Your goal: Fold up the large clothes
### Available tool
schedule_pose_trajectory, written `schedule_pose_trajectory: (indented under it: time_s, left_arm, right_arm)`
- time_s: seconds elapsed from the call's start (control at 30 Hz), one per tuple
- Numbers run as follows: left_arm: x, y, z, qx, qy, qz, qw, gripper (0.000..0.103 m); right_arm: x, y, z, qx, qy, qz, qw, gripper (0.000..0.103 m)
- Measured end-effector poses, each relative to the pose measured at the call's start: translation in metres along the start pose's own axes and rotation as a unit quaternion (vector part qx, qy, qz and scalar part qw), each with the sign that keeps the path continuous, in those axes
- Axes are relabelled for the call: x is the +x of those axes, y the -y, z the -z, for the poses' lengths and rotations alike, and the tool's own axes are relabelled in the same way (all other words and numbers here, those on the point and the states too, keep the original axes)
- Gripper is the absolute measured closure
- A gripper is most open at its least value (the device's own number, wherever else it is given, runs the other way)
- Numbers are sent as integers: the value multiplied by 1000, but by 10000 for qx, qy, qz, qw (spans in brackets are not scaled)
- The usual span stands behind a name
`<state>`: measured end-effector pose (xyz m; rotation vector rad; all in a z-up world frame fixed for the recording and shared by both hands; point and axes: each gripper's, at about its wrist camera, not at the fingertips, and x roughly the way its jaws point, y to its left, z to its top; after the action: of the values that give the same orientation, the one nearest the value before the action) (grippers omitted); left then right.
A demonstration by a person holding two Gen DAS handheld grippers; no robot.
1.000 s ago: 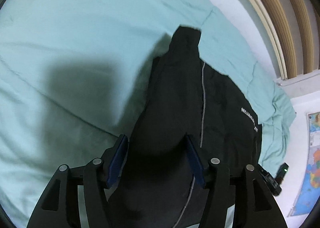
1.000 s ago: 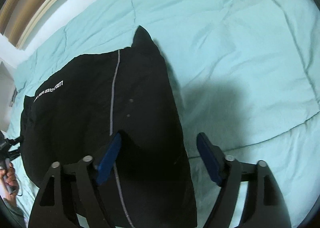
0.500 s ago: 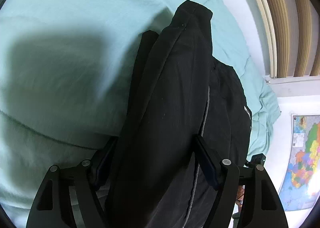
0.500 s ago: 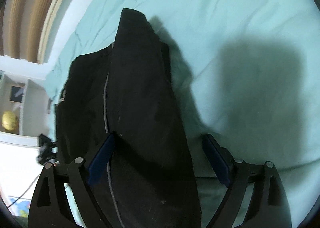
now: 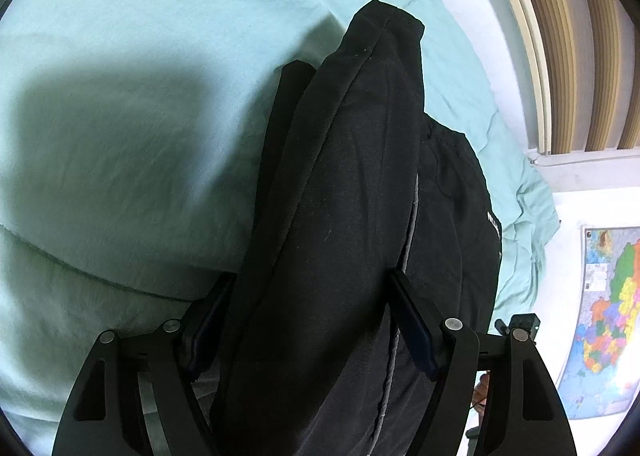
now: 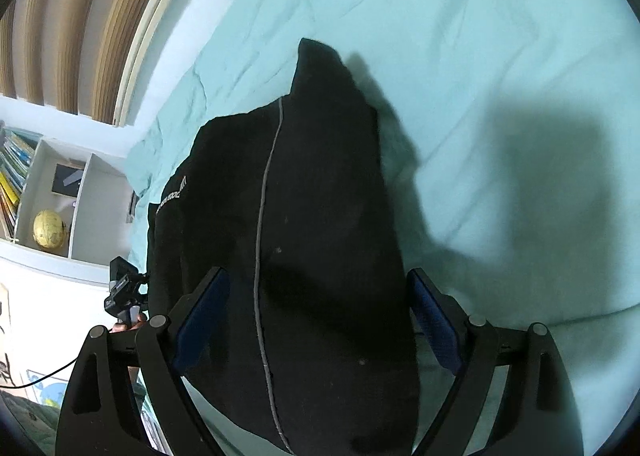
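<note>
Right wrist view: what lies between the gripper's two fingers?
A fold of the black garment fills the gap between the right gripper's blue-padded fingers, with the mint bedspread beyond it.

I am looking through two fisheye cameras, one riding on each gripper and facing forward along its fingers. My left wrist view is hovering close above the black garment (image 5: 344,216), pointing down and across the pale green bedding (image 5: 120,136), with the wall map (image 5: 604,316) at its right edge. My right wrist view is sitting equally near, facing the same garment (image 6: 312,236), with the bookshelf (image 6: 48,192) at its left. Both views are sharing the garment, the bedding (image 6: 480,56) and the slatted headboard (image 5: 560,36).
</note>
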<state>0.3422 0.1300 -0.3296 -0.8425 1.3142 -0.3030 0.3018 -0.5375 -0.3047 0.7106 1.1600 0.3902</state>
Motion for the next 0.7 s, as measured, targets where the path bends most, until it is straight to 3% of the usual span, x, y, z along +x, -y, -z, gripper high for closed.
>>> schedule_pose_trajectory:
  time_s: [0.1,0.27,0.4,0.5,0.53,0.57,0.63,0.7]
  left_arm:
    - [-2,-3,1,-6,7,21,10000,26]
    - [-1,-7,-1,-36,-27,57,10000,25]
    - [3,-8,-3,-156,37,44,9999,22]
    - [-2,-1,3,-39,232,-52,9997,25]
    - [-5,5,7,82,338,-88,9994,40]
    - [-9,12,12,243,434,-192,9986,44]
    - [-21,30,22,605,644,-382,9954,63]
    - [-39,48,35,813,876,-293,9924,70]
  right_arm:
    - [21,3,-2,4,-273,132,9995,11]
    - [51,21,-11,326,-406,-272,9983,2]
    - [66,2,-17,-5,-642,-75,9979,5]
    - [63,-12,-16,-319,-670,64,9972,25]
    - [58,-13,-14,-359,-653,59,9972,36]
    - [53,-17,-12,-436,-612,59,9972,41]
    - [41,-28,-7,-668,-538,197,9961,53]
    - [29,-45,0,-938,-456,389,9938,62]
